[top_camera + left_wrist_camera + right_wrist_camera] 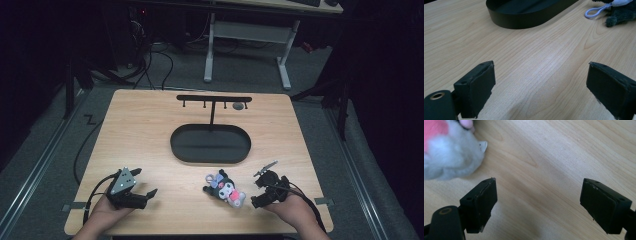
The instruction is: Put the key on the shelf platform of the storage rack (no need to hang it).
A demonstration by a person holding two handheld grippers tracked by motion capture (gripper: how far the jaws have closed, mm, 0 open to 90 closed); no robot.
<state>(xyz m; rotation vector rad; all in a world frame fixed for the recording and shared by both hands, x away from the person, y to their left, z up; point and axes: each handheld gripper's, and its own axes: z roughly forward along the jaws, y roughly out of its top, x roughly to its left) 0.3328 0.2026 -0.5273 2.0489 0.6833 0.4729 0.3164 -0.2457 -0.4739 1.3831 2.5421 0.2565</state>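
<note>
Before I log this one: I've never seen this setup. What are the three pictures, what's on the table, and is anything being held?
A person sits at a wooden table holding hand-operated tongs in each hand. The high view looks down from above: left tongs, right tongs. The other two pictures come from cameras riding on each pair of tongs, looking along their black jaws. On the table lie a plush toy and a black oval tray with a hook rack standing on it. Both tongs are open and hold nothing.

Left gripper (146, 183): held in left hand (107, 209), low, jaws spread wide | Right gripper (258, 187): held in right hand (290, 206), low, jaws spread wide, nothing between.
</note>
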